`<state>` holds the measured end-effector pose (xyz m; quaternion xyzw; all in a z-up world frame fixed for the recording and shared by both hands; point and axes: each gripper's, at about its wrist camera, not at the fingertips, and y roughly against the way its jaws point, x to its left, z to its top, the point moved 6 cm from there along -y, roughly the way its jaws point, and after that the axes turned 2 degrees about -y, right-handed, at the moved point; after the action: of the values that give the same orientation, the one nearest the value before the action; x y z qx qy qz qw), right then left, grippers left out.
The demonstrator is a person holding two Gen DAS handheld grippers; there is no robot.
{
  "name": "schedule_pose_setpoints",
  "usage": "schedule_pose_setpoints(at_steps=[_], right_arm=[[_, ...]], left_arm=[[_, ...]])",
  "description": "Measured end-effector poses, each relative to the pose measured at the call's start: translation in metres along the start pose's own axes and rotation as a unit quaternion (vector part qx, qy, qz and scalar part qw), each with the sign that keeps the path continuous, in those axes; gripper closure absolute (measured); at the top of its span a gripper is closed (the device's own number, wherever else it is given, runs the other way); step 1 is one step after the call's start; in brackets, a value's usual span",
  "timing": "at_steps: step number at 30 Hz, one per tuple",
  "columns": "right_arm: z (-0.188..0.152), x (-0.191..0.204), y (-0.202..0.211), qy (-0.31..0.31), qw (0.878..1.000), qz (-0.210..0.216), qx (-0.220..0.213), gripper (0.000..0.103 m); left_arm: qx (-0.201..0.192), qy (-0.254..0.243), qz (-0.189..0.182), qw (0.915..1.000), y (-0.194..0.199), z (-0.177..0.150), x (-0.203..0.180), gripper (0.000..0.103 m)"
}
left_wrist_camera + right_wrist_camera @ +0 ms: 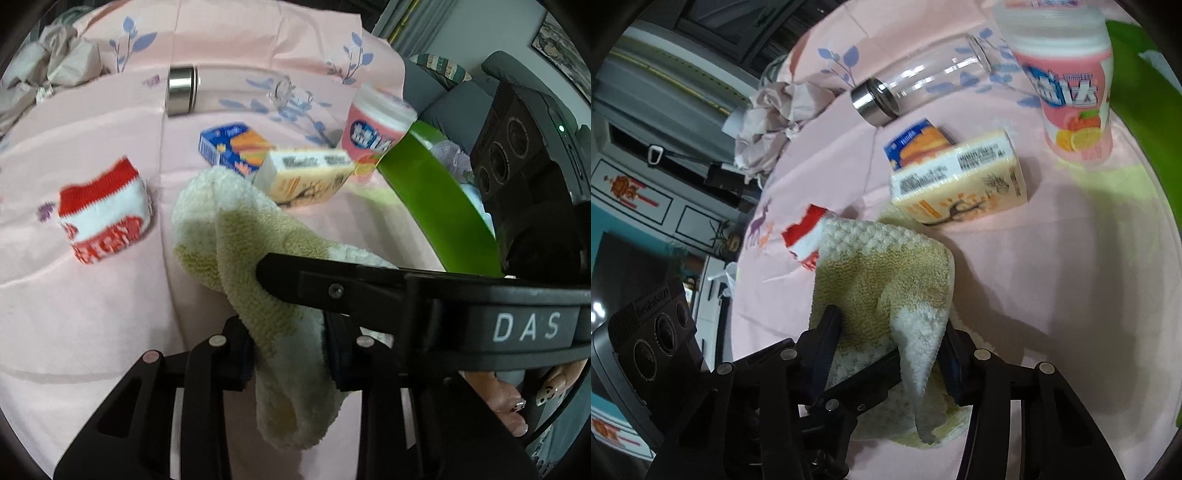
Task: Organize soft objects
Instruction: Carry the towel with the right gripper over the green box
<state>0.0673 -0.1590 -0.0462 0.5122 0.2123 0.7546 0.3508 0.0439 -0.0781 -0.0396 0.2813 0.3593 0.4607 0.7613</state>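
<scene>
A cream and tan fluffy towel (236,236) hangs between both grippers above the pink cloth. My left gripper (288,354) is shut on one end of it. My right gripper (886,350) is shut on the other end of the towel (882,280); one of its fingers (332,284) crosses the left wrist view over the towel. A red and white sock (103,214) lies on the cloth to the left, partly hidden behind the towel in the right wrist view (805,232).
A green bin (439,199) stands at the right. On the pink cloth (92,314) lie a yellow box (306,177), a blue box (232,144), a pink jar (373,125) and a glass bottle (221,88) on its side.
</scene>
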Motion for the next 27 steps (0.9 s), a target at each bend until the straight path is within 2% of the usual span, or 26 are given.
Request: schedule_pose_setpoints(at_steps=[3,8,11,14,18,21,24,27], right_arm=[[0.005,0.011,0.016,0.02,0.999,0.002,-0.029,0.052],[0.021,0.026,0.065,0.05,0.993,0.004,-0.108,0.051],[0.032,0.027,0.099,0.052,0.987,0.009,-0.151,0.052],[0.041,0.025,0.135,0.055,0.979,-0.011,-0.196,0.052],[0.055,0.017,0.179,0.056,0.967,-0.038,-0.245,0.052],[0.068,0.006,0.209,0.059,0.959,-0.045,-0.275,0.055],[0.082,-0.009,0.228,0.053,0.954,-0.048,-0.29,0.057],[0.089,-0.031,0.237,0.033,0.948,-0.057,-0.312,0.058]], left_arm=[[-0.033,-0.017,0.012,0.9992,0.014,0.012,-0.01,0.076],[-0.095,-0.045,0.012,0.9944,0.038,0.042,-0.039,0.076],[-0.127,-0.064,-0.007,0.9897,0.051,0.063,-0.063,0.075],[-0.149,-0.082,-0.031,0.9849,0.057,0.084,-0.088,0.075],[-0.17,-0.105,-0.063,0.9778,0.057,0.109,-0.121,0.075],[-0.18,-0.115,-0.09,0.9728,0.053,0.129,-0.142,0.075],[-0.185,-0.128,-0.093,0.9699,0.043,0.144,-0.165,0.075],[-0.173,-0.136,-0.096,0.9707,0.026,0.153,-0.183,0.076]])
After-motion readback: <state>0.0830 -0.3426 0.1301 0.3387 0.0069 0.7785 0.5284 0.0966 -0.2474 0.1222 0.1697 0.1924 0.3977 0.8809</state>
